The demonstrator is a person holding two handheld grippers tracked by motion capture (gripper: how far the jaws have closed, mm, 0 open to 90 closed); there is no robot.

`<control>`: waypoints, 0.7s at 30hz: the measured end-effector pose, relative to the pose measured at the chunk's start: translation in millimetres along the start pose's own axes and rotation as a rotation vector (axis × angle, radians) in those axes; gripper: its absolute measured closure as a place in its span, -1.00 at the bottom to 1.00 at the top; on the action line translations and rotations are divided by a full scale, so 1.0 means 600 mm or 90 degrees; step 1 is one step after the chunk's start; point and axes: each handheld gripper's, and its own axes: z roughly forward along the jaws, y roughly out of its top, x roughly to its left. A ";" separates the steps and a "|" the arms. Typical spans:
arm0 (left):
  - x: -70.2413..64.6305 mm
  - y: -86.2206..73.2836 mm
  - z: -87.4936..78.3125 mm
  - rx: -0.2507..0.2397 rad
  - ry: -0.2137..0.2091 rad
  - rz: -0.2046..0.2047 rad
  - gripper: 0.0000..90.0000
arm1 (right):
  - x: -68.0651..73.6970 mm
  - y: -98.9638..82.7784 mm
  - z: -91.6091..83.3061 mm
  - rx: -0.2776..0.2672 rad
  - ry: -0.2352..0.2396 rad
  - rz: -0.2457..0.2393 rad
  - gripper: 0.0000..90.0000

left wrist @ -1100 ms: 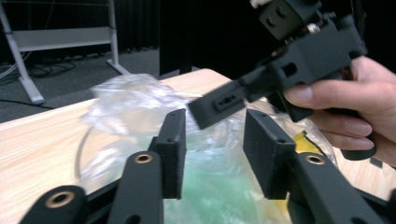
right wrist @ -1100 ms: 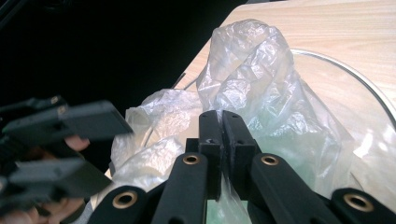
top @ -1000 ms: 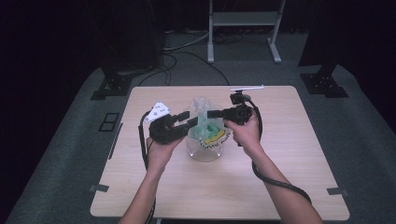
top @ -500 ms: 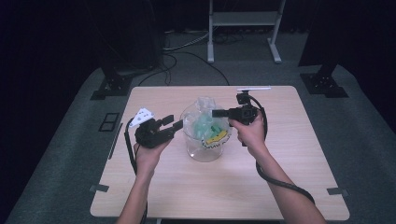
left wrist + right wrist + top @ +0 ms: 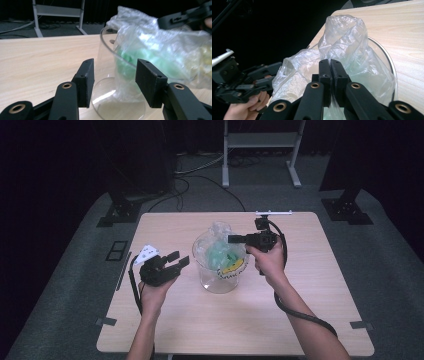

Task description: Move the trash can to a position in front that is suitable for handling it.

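Right tongs pinch bag over bowl rim; left tongs half-open, just widened, beside it

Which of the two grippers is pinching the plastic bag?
The right gripper: its fingers are shut on the bag above the bowl. The left gripper is open, beside the bowl.

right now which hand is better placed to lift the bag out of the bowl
Right. The right gripper is already shut on the plastic bag above the glass bowl; the left gripper is open beside the bowl, holding nothing.
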 end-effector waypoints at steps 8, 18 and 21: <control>0.010 -0.026 0.006 0.015 0.007 -0.015 -0.01 | 0.008 0.011 -0.009 -0.007 0.010 0.000 0.97; 0.013 -0.040 0.009 0.032 0.019 -0.013 -0.24 | 0.030 0.027 -0.028 -0.025 0.024 -0.009 0.98; 0.015 -0.043 0.008 0.036 0.027 -0.010 -0.35 | 0.040 0.031 -0.033 -0.031 0.029 -0.018 0.98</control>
